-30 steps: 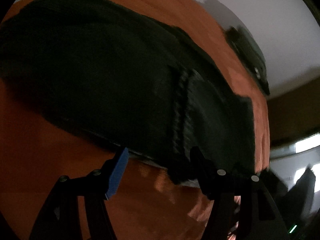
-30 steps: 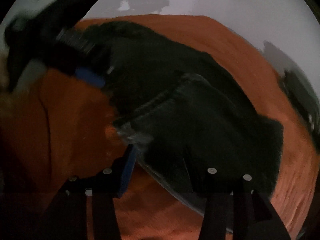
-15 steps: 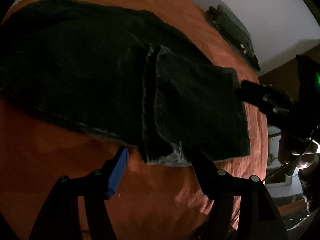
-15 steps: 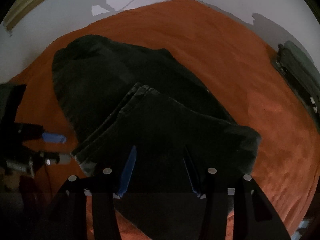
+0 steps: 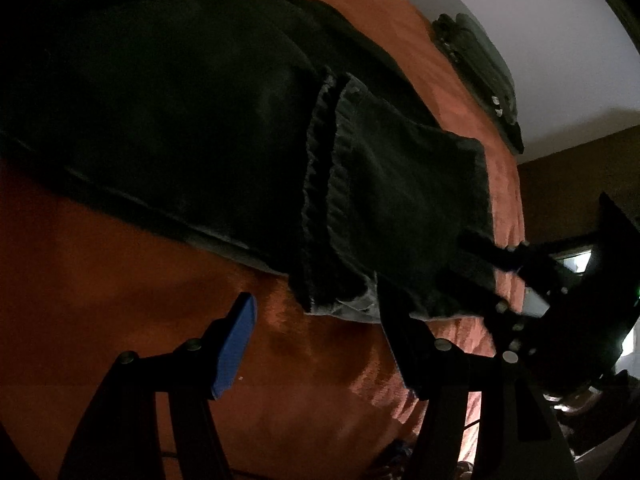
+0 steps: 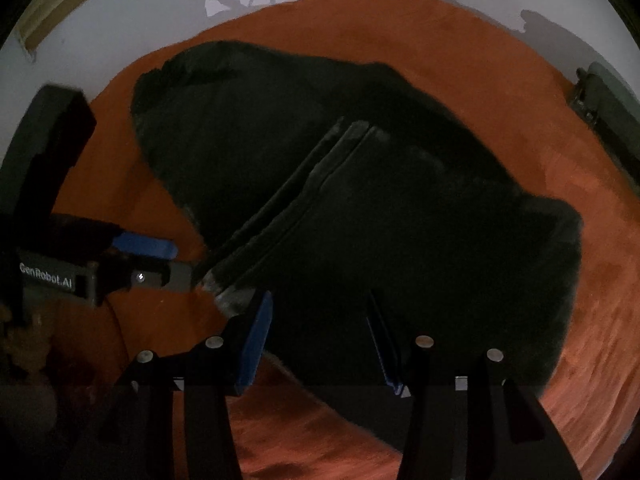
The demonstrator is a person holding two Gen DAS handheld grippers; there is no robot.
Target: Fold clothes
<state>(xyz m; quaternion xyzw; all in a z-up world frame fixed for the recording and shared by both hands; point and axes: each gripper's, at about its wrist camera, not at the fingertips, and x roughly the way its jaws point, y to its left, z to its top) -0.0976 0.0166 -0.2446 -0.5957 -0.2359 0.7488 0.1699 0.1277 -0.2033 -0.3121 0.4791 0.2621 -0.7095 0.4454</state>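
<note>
A pair of dark jeans (image 5: 192,120) lies folded on an orange bed cover (image 5: 120,288), its hemmed leg ends (image 5: 320,184) laid back over the body. My left gripper (image 5: 316,308) is open and empty, just short of the near hem corner. My right gripper (image 6: 318,312) is open over the jeans' (image 6: 400,216) near edge, with cloth between its spread fingers. Each gripper shows in the other's view: the right one (image 5: 516,276) at the jeans' right end, the left one (image 6: 160,260) at the hem corner.
A folded dark grey garment (image 5: 480,68) lies at the far right edge of the bed, also in the right wrist view (image 6: 608,116). A white wall (image 6: 160,20) stands behind the bed. Bare orange cover (image 6: 580,340) surrounds the jeans.
Both grippers have moved in closer to the jeans. The right gripper now reaches the jeans' right end, and the left gripper sits nearer the hem corner. The jeans lie as before.
</note>
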